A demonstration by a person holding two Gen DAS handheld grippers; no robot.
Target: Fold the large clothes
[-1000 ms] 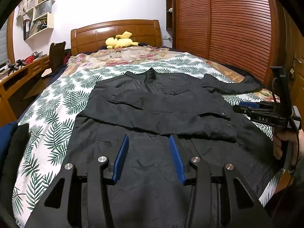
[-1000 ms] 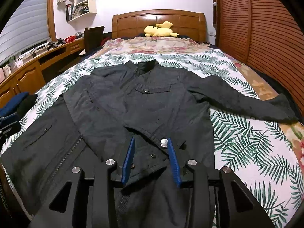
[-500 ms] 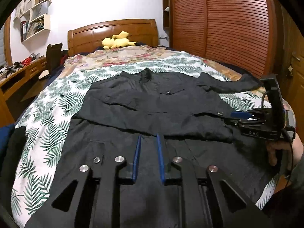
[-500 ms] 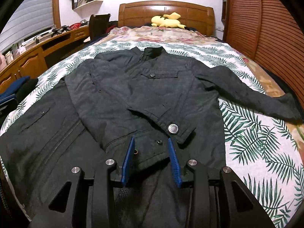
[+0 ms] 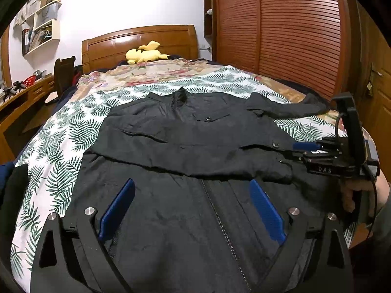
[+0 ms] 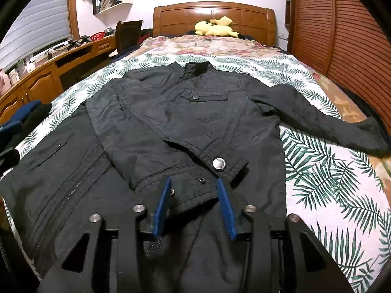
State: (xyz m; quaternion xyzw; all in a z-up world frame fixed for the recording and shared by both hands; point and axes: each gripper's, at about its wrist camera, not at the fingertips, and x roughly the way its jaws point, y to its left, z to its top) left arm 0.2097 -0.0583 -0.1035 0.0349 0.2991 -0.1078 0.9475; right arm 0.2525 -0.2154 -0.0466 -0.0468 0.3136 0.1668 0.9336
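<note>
A black jacket (image 5: pixel 195 131) (image 6: pixel 185 112) lies front-up on the leaf-print bed sheet (image 5: pixel 61 131). One sleeve is folded across its body, and the other sleeve (image 6: pixel 317 117) stretches out to the right. My left gripper (image 5: pixel 191 193) hovers over the jacket's lower front by the zipper. Its jaws are opening wide and nothing is between them. My right gripper (image 6: pixel 194 193) (image 5: pixel 297 147) sits at the folded sleeve's cuff (image 6: pixel 193 183). Its jaws are opening too, and the cuff lies flat between the blue pads. A person's hand (image 5: pixel 352 195) holds that gripper.
A yellow plush toy (image 6: pixel 215 28) rests by the wooden headboard (image 5: pixel 139 41). A slatted wooden wardrobe (image 5: pixel 293 36) runs along the right. A desk (image 6: pixel 48 73) and a chair (image 6: pixel 128 34) stand on the left. Dark clothes (image 6: pixel 22 117) are piled at the bed's left edge.
My left jaws narrowed almost together, then spread wide. My right jaws widened slightly around the cuff. The jacket has stayed in place.
</note>
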